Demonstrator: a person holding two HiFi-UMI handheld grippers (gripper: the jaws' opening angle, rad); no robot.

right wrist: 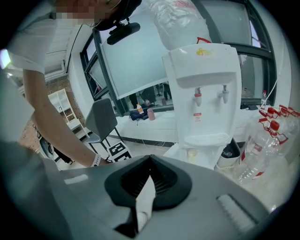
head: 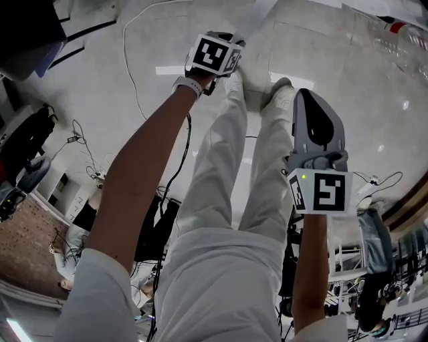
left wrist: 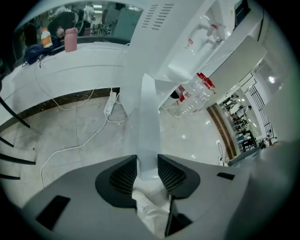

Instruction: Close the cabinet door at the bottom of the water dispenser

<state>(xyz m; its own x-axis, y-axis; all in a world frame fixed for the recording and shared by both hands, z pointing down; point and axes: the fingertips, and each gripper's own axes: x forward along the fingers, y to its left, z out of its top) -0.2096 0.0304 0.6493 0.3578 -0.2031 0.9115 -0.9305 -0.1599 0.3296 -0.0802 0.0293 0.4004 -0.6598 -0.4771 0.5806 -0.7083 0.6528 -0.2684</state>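
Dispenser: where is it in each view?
Head view: likely only its door, top edge.
Left gripper view: dispenser upper right, door in left claw.
Right gripper view: dispenser centre right.
Shared landmark: bottles, beside it in gripper views, head view's top right.

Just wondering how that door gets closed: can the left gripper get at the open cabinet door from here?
Likely yes: the left gripper has its jaws either side of the cabinet door, at its edge, seemingly pinching it; nothing is in the way.
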